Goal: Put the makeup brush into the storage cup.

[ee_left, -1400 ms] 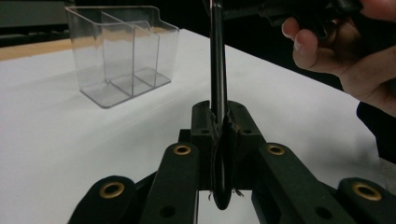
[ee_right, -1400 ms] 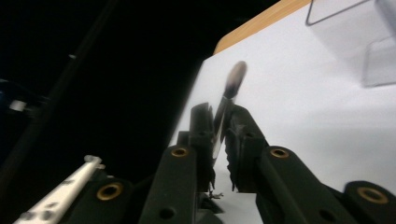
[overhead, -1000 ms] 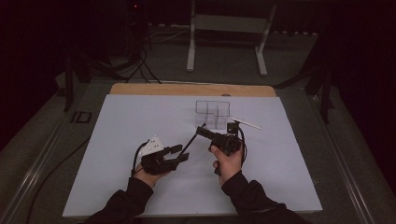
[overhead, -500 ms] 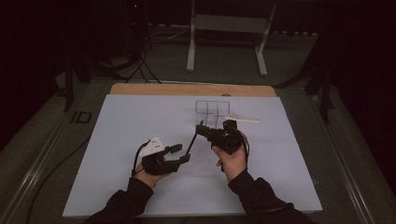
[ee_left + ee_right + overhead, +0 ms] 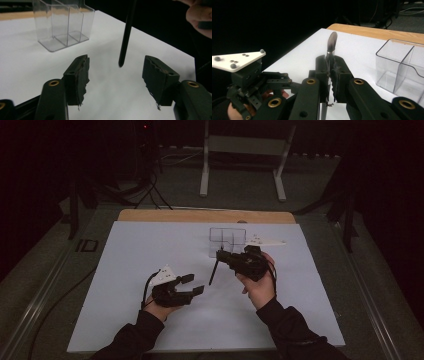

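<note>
The right gripper (image 5: 220, 254) is pinching a brush (image 5: 331, 43), its jaws pressed tight on the metal neck just under the bristles. In the right gripper view the dark bristle tuft is sticking up above the jaws. In the high view the brush's black handle (image 5: 214, 271) is slanting down and to the left from that gripper, its tip hanging over the white sheet (image 5: 125, 270); whether the tip is touching the sheet cannot be told.

The left gripper (image 5: 192, 285) is sitting lower and to the left, its jaws spread wide and gripping nothing. In the left gripper view the handle's end (image 5: 121, 62) is hanging between the two open jaws, farther off, touching neither.

A clear box (image 5: 227, 240) with dividers is standing on the sheet just behind the right gripper, upright and apart from the brush. Each gripper is being held in a hand, with dark sleeves coming in from below.
</note>
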Available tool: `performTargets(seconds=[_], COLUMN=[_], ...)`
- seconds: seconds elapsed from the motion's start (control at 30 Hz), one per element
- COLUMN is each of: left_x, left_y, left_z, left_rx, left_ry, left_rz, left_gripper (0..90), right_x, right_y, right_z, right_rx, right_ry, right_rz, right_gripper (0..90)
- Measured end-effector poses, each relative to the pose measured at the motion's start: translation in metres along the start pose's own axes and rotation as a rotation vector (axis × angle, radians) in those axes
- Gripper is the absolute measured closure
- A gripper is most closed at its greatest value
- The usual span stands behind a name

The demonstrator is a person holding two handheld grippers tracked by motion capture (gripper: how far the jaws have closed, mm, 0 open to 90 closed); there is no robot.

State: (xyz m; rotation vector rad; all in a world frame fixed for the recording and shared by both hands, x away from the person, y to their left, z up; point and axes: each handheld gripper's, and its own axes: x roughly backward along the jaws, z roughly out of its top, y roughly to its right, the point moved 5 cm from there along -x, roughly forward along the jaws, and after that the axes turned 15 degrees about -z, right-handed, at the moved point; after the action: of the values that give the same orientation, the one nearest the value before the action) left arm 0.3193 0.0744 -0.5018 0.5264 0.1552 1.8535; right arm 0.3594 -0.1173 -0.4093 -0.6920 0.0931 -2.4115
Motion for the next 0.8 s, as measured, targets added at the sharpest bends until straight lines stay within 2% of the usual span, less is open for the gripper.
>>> performTargets(seconds=[0.2,0.3,0.47,0.63,0.67,0.8], left_x=[-0.001,-0.001,-0.001,-0.002,-0.002,-0.003], left_y=[-0.002,-0.002,-0.001,-0.001,0.0,0.003], left_z=[-0.001,-0.002,-0.001,-0.001,-0.002,-0.003], left_rx=[0.046,0.063,0.076,0.095,0.091,0.043], left_ry=[-0.006,-0.009,-0.003,-0.012,-0.013,-0.044], left_rz=[-0.002,-0.005,-0.007,-0.019,-0.029,-0.023], left_gripper=[32.4,28.5,25.5,17.1,16.7,9.6], right_x=[0.011,0.022,0.035,0.047,0.049,0.053], right_y=[0.008,0.016,0.025,0.032,0.033,0.038], right_z=[0.006,0.011,0.02,0.031,0.033,0.041], right_rx=[0.041,0.083,0.104,0.122,0.124,0.131], right_ry=[0.011,0.024,0.046,0.081,0.085,0.111], right_rz=[-0.021,-0.059,-0.087,-0.109,-0.112,-0.132], right_gripper=[84.3,84.4,84.4,84.4,84.3,84.3])
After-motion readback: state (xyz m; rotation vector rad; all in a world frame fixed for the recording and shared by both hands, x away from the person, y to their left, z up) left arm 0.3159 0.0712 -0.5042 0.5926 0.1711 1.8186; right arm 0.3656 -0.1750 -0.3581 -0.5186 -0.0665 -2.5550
